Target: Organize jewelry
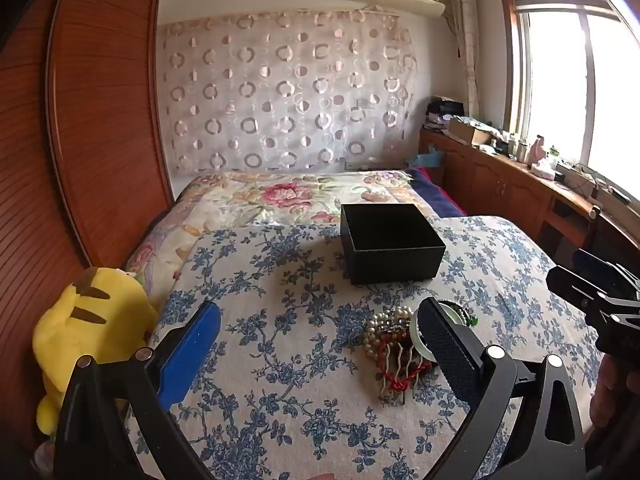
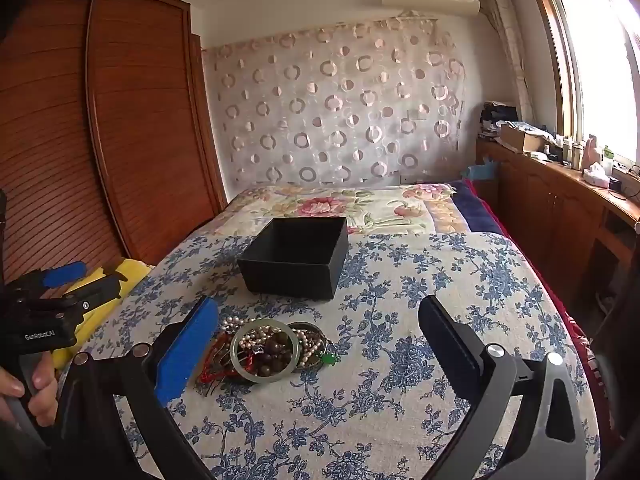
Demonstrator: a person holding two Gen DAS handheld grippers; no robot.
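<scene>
1. I have both tongs spread wide and empty: the left tongs [image 1: 320, 344] hang over bare blue-flowered cover, and the right tongs [image 2: 320, 340] hang just above the bed with nothing between their pads.
2. The jewelry pile [image 2: 266, 350] lies on the blue-flowered bedspread [image 2: 400, 360], a tangle in one heap: a pale green bangle [image 2: 240, 368], dark brown beads [image 2: 272, 356], a pearl strand [image 1: 378, 328], red cord [image 1: 394, 380] and a small green stone [image 2: 329, 359].
3. The open black box [image 2: 296, 260] sits farther up the bed, apart from the pile, and I see nothing inside it.
4. My read: sorting has not begun; this is the approach to a first pick.
5. From the right wrist view the pile sits toward my blue pad [image 2: 188, 344], not centred. I would shift that hand sideways before closing.
6. The bangle on top looks like the easiest first piece, rigid and clear of the cords at its outer edge. The beads and pearls may drag along, so a slow lift seems wise.
7. A yellow plush toy [image 1: 92, 320] sits at the bed's left edge, out of the way.
</scene>
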